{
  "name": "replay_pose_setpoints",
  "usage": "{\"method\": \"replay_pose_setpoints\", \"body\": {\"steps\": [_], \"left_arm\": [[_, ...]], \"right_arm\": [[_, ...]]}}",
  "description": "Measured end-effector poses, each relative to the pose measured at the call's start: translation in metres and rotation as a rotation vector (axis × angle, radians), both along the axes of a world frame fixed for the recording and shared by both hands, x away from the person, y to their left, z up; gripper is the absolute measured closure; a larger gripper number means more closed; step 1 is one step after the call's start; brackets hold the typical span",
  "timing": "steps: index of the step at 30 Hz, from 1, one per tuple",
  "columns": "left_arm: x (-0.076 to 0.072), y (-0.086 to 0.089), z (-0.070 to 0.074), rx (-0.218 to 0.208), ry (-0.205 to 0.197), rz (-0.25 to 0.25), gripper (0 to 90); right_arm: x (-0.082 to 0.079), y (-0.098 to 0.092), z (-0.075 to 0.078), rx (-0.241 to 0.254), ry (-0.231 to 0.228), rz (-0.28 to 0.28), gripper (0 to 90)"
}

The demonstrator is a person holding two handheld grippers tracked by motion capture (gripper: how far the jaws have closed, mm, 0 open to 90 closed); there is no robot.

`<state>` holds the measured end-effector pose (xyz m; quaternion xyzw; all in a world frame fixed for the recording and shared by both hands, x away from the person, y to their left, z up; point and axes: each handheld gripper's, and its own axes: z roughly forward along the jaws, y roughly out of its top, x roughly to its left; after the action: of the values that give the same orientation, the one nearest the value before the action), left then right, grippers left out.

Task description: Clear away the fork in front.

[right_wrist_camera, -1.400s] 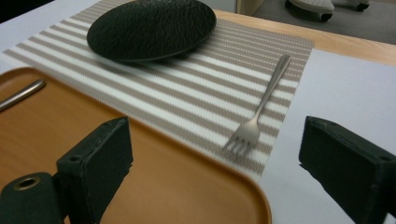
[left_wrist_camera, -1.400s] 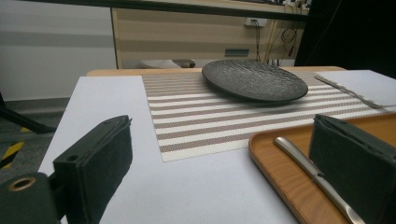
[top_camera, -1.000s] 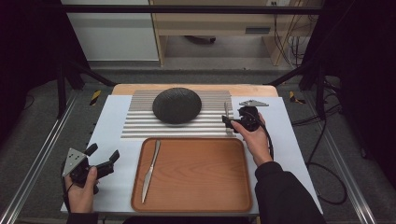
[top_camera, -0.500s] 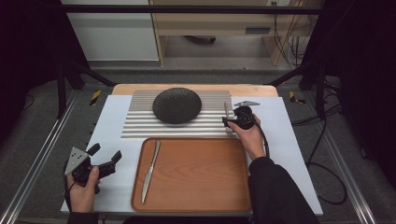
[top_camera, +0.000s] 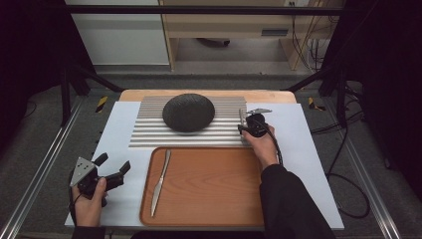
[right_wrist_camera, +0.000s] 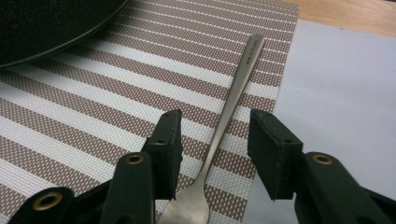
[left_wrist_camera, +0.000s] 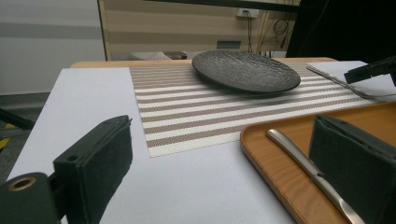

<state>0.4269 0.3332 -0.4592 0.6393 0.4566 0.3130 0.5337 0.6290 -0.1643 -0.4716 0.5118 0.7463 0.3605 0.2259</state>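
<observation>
A steel fork (right_wrist_camera: pixel 233 98) lies on the striped placemat (right_wrist_camera: pixel 93 121) near its right edge, handle pointing away. My right gripper (right_wrist_camera: pixel 215 140) is open, one jaw on each side of the fork's neck, neither touching it. From above, the right gripper (top_camera: pixel 244 127) sits at the placemat's right edge beside the dark round plate (top_camera: pixel 188 112). My left gripper (top_camera: pixel 114 163) is open and holds nothing, low at the front left. A knife (top_camera: pixel 160 181) lies on the wooden tray (top_camera: pixel 209 194), along its left side.
The placemat (top_camera: pixel 149 132) and tray rest on a pale sheet (top_camera: pixel 308 164) that covers the table. In the left gripper view, the knife (left_wrist_camera: pixel 303 163) and tray rim (left_wrist_camera: pixel 252 140) lie just ahead on the right, with the plate (left_wrist_camera: pixel 245 70) farther back.
My right hand has shifted a little to the left, over the placemat's right edge. The left gripper has hardly moved.
</observation>
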Motion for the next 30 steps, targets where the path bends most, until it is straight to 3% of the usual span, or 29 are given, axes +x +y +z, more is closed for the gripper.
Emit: {"method": "replay_pose_setpoints", "body": {"steps": [10, 22, 30], "left_arm": [[0.0005, -0.0025, -0.0005, 0.01, 0.004, -0.013, 6.4], [0.0011, -0.004, -0.0012, 0.015, 0.012, -0.021, 6.6], [0.0012, -0.0042, -0.0012, 0.016, 0.012, -0.023, 6.6]], "right_arm": [[0.0015, 0.0006, -0.0031, -0.027, 0.02, 0.009, 63.3], [0.0066, 0.0033, 0.0042, -0.055, 0.034, 0.017, 62.8], [0.0102, 0.0057, -0.0032, -0.086, 0.058, 0.009, 64.6]]}}
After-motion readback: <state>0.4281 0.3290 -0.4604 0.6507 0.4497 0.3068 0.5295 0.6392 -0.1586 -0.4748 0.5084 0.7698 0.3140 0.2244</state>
